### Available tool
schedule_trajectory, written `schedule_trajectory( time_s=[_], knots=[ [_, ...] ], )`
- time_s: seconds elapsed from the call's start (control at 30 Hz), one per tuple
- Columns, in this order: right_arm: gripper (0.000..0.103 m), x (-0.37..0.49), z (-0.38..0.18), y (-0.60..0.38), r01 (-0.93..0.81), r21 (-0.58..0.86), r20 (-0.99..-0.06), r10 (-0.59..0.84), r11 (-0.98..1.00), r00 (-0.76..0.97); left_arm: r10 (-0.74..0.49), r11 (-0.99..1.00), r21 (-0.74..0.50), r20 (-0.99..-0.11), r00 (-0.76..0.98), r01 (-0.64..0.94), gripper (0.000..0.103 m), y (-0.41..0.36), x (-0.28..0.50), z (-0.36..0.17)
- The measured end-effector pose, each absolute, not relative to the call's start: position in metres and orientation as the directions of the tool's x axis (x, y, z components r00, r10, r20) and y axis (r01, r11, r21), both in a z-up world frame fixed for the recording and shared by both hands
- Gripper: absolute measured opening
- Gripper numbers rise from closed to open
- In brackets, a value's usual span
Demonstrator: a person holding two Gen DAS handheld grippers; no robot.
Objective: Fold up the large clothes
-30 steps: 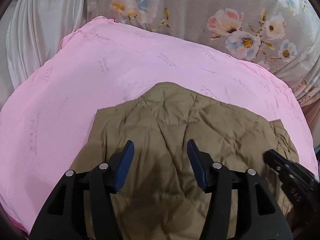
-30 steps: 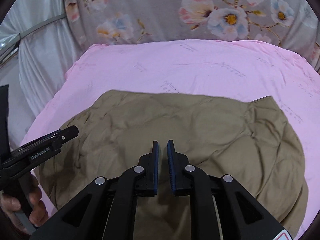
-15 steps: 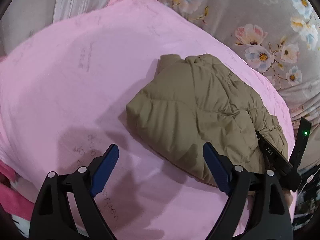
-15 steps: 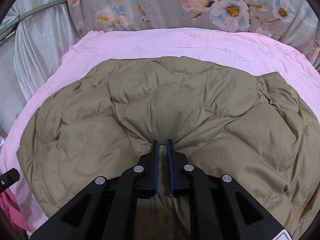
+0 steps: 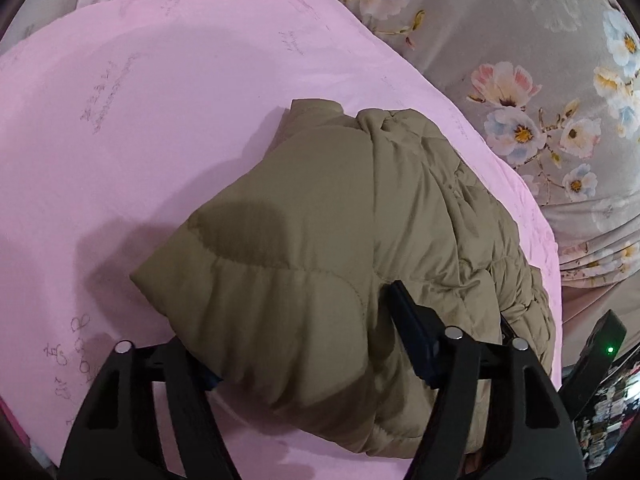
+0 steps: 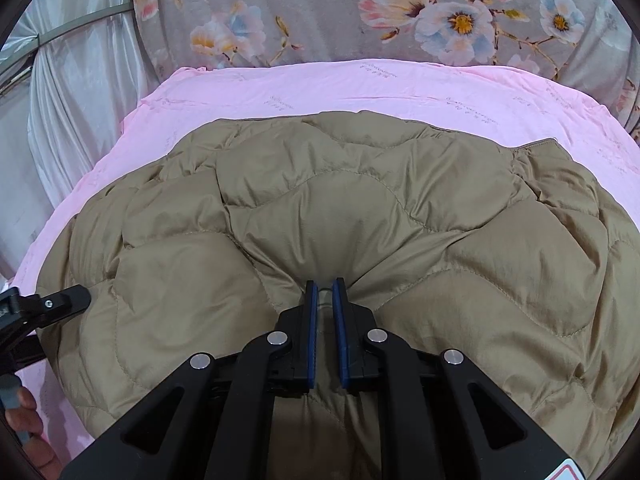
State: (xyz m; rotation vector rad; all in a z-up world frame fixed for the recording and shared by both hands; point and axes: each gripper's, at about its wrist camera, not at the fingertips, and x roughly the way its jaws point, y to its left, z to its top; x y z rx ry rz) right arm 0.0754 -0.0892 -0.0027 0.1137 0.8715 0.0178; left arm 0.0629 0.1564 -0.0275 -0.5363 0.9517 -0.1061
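A tan quilted puffer jacket [image 5: 320, 220] lies folded on a pink sheet [image 5: 140, 120]. My left gripper [image 5: 296, 320] straddles the jacket's near left corner. Its jaws are closing, the puffy corner fills the gap, the right finger [image 5: 412, 332] dents the fabric, and the left finger is hidden under the padding. In the right wrist view the jacket [image 6: 320, 200] spreads wide. My right gripper [image 6: 324, 296] is shut on a pinched ridge of its near edge. The left gripper [image 6: 60, 304] shows at the jacket's left end, with a person's hand [image 6: 28, 412] below it.
Grey floral fabric [image 6: 360, 8] rises behind the pink sheet [image 6: 360, 84]. A white curtain [image 6: 80, 100] hangs at the left. The right tool's black housing with a green light [image 5: 600, 348] sits at the jacket's right end. Bare pink sheet lies left of the jacket.
My left gripper opened wide, swung to the jacket's left corner, sank and closed around it. The right gripper sank closer to the jacket, staying shut on its pinch.
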Motion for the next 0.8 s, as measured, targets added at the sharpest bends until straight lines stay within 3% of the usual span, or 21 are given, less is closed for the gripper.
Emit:
schedule_trajectory(
  time_s=[0.13, 0.27, 0.53, 0.8],
  knots=[
    [0.011, 0.074, 0.006, -0.095, 0.050, 0.153, -0.787, 0.091, 0.987, 0.610, -0.267, 0.902, -0.417, -0.741, 0.616, -0.110, 0.032, 0.152, 0.058, -0.008],
    [0.011, 0.055, 0.022, -0.109, 0.057, 0.244, -0.806, 0.170, 0.968, 0.567, -0.249, 0.930, -0.365, -0.722, 0.645, -0.050, 0.023, 0.145, 0.054, 0.014],
    [0.012, 0.005, 0.038, -0.117, 0.001, 0.333, -0.830, 0.293, 0.943, 0.474, -0.290, 0.939, -0.335, -0.655, 0.698, 0.076, 0.018, 0.133, 0.043, 0.063],
    [0.008, 0.019, 0.003, -0.103, 0.002, 0.463, -0.806, 0.420, 0.886, 0.417, -0.325, 0.945, -0.168, -0.580, 0.747, 0.281, 0.017, 0.067, 0.014, 0.123]
  ],
)
